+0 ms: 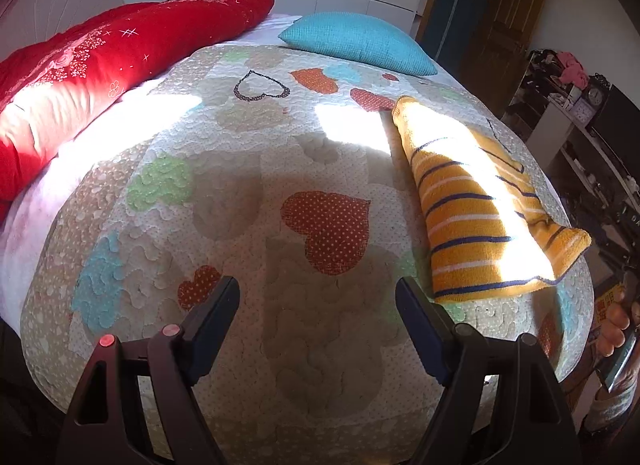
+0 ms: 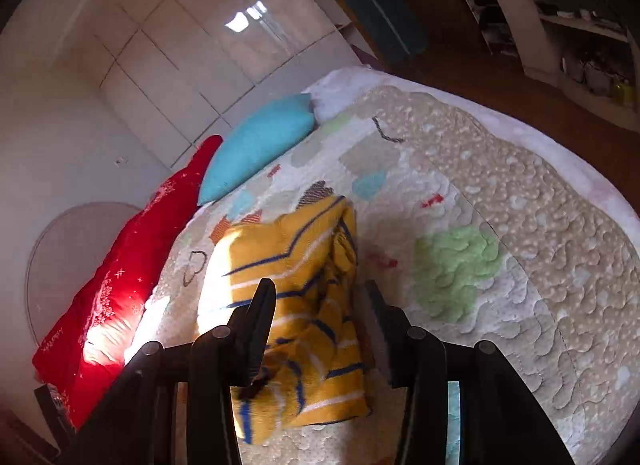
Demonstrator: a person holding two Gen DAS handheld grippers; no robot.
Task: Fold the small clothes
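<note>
Bedspread (image 1: pixel 256 353) under the left gripper (image 1: pixel 318 301) was bare quilt with heart patches; we noted its fingers spread wide apart over nothing, the striped garment lying just off its right finger. We judged this gripper was parked clear of the cloth so as not to drag it.

Striped yellow garment (image 1: pixel 476 201) lay near the quilt's right edge, already doubled into a narrow wedge, part in hard sunlight. Through the right wrist camera we saw the right gripper (image 2: pixel 320 297) directly above the same garment (image 2: pixel 304 265), fingers parted and straddling its width, with no fabric caught between them. Whether the tips touched the cloth we could not tell; that view was motion-blurred.

We read the straddling pose as either an approach to pinch the near hem for another fold or a withdrawal from a completed one. Red pillow (image 1: pixel 80 65) and turquoise cushion (image 1: pixel 360 41) sat at the headboard end, well apart from the work.
</note>
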